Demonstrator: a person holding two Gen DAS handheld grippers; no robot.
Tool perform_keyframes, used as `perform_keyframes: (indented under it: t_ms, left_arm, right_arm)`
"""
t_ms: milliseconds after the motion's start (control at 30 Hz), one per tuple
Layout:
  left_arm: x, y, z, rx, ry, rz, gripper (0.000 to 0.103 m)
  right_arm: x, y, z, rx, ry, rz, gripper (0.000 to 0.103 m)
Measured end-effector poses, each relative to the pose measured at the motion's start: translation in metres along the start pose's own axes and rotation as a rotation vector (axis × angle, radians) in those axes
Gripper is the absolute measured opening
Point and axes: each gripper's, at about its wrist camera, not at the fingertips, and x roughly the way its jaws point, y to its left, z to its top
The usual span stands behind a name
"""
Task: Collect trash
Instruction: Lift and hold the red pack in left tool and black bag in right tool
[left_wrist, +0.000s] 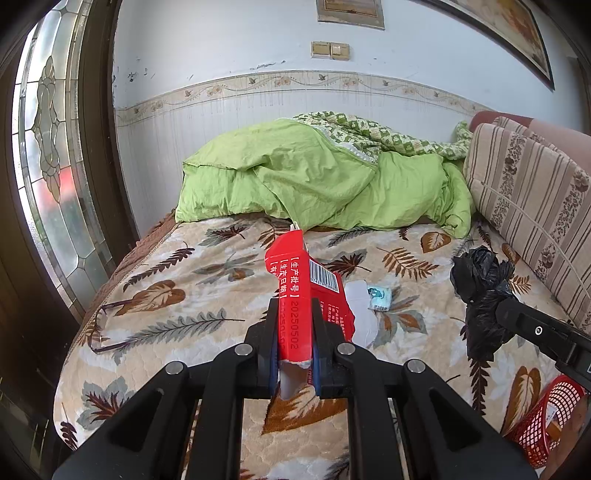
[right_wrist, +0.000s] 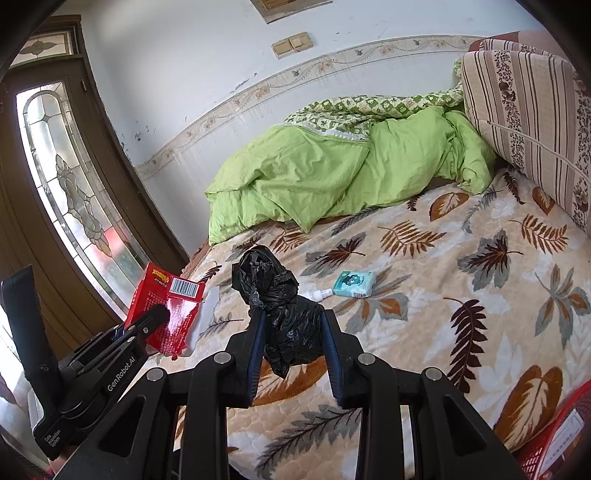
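The flattened red carton (left_wrist: 295, 295) runs lengthwise straight out from the left gripper (left_wrist: 295, 306), its torn far end pointing away toward the green quilt (left_wrist: 314, 177). That gripper is closed narrow, pinching the carton's thin edge. The right gripper (right_wrist: 293, 325), part-way closed, clamps a crumpled black plastic bag (right_wrist: 284, 314) whose bunched top juts forward beyond its fingertips. Ahead and right of it, a teal tissue pack (right_wrist: 354, 283) and small white bottle (right_wrist: 320, 293) lie on the leaf-patterned bed (right_wrist: 461, 295).
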Motion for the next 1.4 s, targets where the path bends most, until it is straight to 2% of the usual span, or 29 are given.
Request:
perform_keyframes:
  t_ms: [1400]
  left_arm:
    - [0.006, -0.015, -0.007, 0.024, 0.071, -0.041, 0.013]
  right_arm:
    - [-0.017, -0.015, -0.003, 0.05, -0.016, -0.01, 0.032]
